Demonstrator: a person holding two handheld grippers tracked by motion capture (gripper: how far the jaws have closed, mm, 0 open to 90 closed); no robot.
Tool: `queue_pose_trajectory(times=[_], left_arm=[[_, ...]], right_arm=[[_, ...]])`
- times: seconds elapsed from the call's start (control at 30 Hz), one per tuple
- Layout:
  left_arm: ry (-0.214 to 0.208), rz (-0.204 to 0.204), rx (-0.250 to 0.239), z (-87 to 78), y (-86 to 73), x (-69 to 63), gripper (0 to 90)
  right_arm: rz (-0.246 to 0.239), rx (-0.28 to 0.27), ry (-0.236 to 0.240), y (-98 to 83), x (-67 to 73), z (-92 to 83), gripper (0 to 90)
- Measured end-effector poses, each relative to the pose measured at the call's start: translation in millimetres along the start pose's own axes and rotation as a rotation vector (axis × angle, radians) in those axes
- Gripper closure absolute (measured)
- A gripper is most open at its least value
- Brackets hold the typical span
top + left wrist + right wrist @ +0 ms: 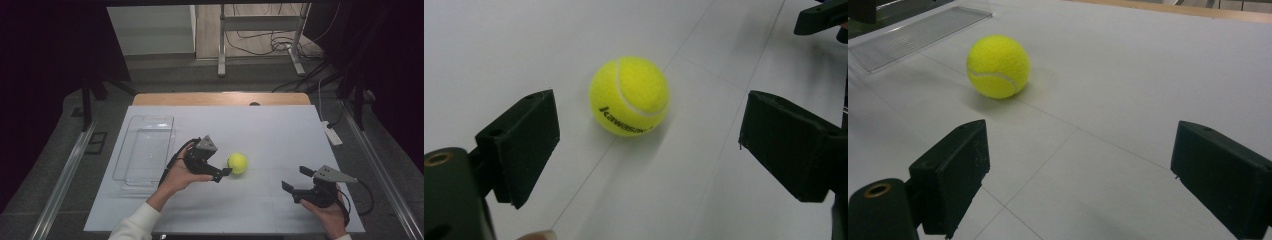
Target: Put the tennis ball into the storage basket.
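The tennis ball (237, 163) sits loose near the middle of the white counter (280, 130), just ahead of the left gripper (224, 174), whose jaws are spread with nothing between them yet. The right gripper (296, 181) rests well apart to the right, jaws also spread and empty. A nudge from one jaw could send the ball rolling before both sides close. It looks clear of the clear tray (145, 150) at left, though the near jaw seems almost touching it. Plenty of open surface lies around.
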State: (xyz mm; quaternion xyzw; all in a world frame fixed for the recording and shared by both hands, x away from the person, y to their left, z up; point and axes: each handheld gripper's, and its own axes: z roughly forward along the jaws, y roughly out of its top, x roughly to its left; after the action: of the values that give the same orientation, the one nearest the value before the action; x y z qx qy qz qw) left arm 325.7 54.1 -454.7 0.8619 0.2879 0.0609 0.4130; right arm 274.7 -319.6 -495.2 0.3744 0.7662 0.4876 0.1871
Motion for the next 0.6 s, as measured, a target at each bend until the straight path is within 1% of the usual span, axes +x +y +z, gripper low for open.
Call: queue_pose_trajectory(times=[0.23, 0.47, 0.6], left_arm=[[-0.01, 0.007, 0.015, 9.0, 9.3, -1.5, 9.6], [-0.017, 0.015, 0.027, 16.0, 15.4, -2.6, 9.2], [-0.019, 0.013, 0.031, 18.6, 18.1, -2.2, 8.7]], right_arm=[[0.001, 0.0, 0.001, -0.1, -0.3, 0.3, 8.9], [0.0, 0.002, 0.0, -0.3, -0.2, 0.6, 9.0], [0.002, 0.002, 0.001, -0.5, -0.4, 0.8, 9.0]])
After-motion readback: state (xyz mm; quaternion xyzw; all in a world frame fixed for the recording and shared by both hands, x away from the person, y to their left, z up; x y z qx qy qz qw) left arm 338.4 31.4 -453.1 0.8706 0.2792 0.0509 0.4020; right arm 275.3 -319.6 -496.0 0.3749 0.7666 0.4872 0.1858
